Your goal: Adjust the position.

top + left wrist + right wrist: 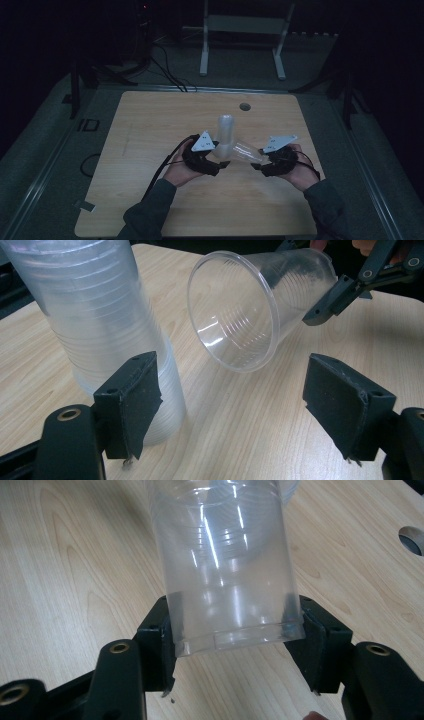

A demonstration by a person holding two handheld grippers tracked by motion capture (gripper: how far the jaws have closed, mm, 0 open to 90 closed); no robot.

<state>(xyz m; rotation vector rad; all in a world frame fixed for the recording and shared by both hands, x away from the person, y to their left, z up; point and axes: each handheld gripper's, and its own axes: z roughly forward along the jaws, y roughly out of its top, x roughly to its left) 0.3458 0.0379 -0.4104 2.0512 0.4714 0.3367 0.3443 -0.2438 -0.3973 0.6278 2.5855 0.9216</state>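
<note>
A stack of clear plastic cups (225, 131) stands upside down on the wooden table (150, 120); in the left gripper view the stack (100, 325) rises just beyond the left jaw. My left gripper (232, 390) is open, beside the stack's base, with nothing between its jaws. A single clear cup (255, 305) is held tilted, mouth toward the stack. My right gripper (235, 635) is shut on that cup's base (230, 580). From above, the single cup (245, 151) lies between the left gripper (220, 162) and the right gripper (262, 161).
A round hole (244, 106) is in the table near its far edge, also at the right of the right gripper view (412, 539). A white frame (245, 30) stands on the floor beyond the table. Cables (165, 70) trail over the floor at the far left.
</note>
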